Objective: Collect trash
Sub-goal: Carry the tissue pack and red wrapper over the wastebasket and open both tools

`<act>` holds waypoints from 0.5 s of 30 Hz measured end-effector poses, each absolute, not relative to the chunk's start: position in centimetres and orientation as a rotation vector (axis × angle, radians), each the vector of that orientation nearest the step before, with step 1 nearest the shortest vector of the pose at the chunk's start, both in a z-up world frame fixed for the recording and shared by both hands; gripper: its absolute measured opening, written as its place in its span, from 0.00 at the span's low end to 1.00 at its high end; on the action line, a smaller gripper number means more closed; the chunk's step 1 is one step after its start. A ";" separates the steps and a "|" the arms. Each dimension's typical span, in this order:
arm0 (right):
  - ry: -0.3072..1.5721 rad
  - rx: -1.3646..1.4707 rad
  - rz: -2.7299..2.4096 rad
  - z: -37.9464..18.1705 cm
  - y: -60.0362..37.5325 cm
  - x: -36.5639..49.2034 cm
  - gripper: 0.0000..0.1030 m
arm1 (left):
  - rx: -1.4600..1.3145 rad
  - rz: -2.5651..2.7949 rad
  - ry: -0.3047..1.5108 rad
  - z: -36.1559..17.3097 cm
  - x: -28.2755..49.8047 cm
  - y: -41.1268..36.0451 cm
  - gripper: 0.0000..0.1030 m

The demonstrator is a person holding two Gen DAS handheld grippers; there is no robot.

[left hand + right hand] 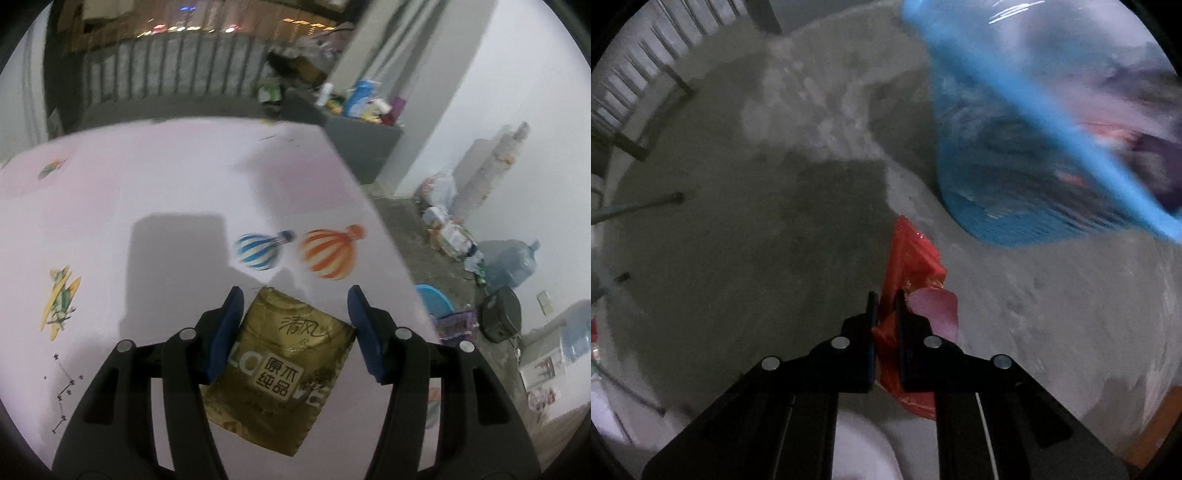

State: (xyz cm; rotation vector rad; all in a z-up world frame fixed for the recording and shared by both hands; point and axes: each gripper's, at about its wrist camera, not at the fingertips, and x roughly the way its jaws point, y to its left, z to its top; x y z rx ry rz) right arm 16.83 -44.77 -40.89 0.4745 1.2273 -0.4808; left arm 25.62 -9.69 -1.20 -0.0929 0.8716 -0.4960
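Two grippers: right [885, 314] pinches limp red wrapper [910, 258]; left [295, 321] wide, straddling my soft, light tissue pack [284, 365] near worktop [166, 192] edge.

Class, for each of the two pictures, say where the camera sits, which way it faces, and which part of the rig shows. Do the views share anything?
Left wrist: on the left gripper, angled down at a gold packet between its open blue pads, on the white table.
Right wrist: on the right gripper, facing steeply down at the concrete floor, shut on a red wrapper, beside a blue basket.
Shared: possibly the blue basket and the floor.
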 end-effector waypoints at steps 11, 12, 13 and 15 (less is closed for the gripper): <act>0.873 0.469 -0.485 -22.1 -46.7 6.5 0.08 | -0.083 -0.867 0.924 1.9 24.4 -22.8 0.53; 0.838 0.471 -0.488 -20.8 -47.5 6.2 0.08 | -0.077 -0.901 0.948 1.8 24.6 -24.7 0.53; 0.811 0.470 -0.492 -19.8 -48.1 6.0 0.08 | -0.074 -0.930 0.969 1.7 24.7 -26.4 0.53; 0.759 0.464 -0.504 -17.9 -49.9 5.7 0.08 | -0.056 -0.992 1.039 1.2 25.3 -30.7 0.53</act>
